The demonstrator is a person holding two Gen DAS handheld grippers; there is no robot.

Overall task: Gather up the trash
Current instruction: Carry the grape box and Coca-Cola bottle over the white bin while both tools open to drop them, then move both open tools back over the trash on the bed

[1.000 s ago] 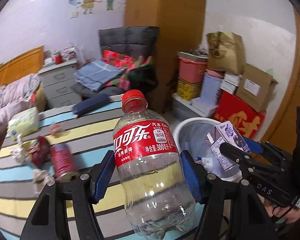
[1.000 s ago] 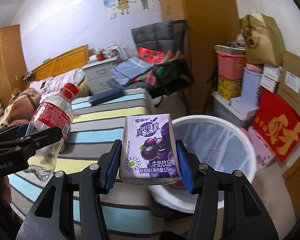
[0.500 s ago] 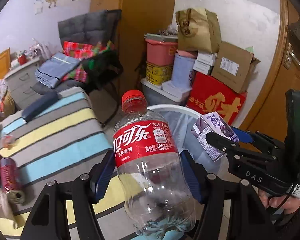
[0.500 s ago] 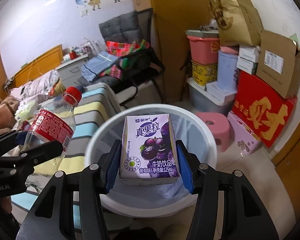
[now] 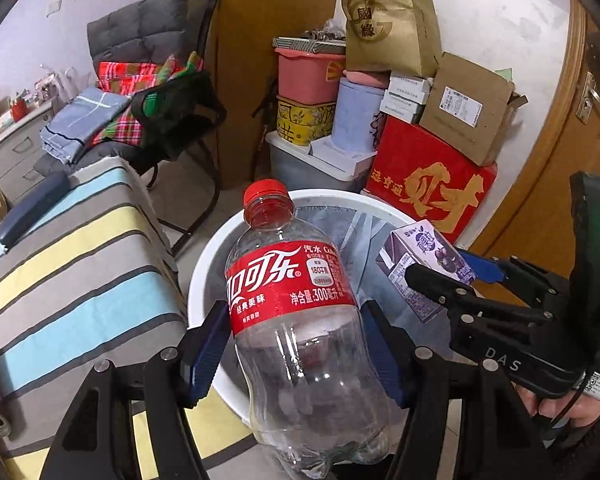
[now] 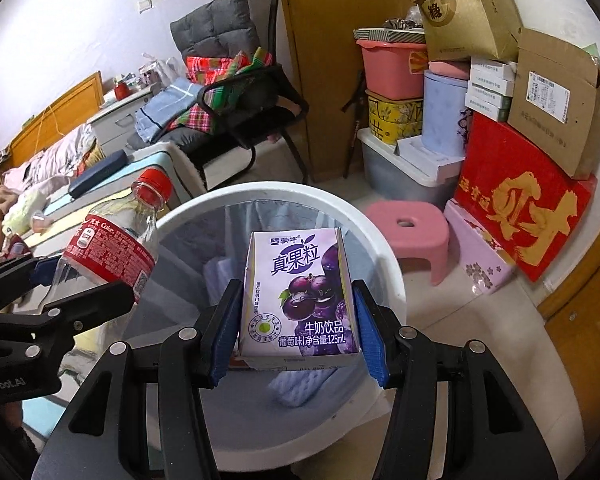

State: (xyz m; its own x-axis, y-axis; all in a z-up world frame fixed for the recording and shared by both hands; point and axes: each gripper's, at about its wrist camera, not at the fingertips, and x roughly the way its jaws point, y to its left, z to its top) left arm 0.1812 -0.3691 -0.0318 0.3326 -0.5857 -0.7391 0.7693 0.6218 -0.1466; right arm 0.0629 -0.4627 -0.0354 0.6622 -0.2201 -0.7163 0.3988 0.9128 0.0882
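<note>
Between the left gripper's (image 5: pixel 296 354) pads stood a clamped cola bottle (image 5: pixel 300 320). The right gripper (image 6: pixel 296 324) pinched a purple milk carton (image 6: pixel 300 296), the white bin (image 6: pixel 380 240) below and ahead of both.

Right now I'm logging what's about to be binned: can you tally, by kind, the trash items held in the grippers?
Plastic bottles: 1, the empty cola bottle clamped in the left gripper.
Drink cartons: 1, the purple grape milk carton clamped in the right gripper.
Total: 2, both over the white trash bin.

Pink stool (image 6: pixel 407 227) — beside red box (image 6: pixel 520 196)
</note>
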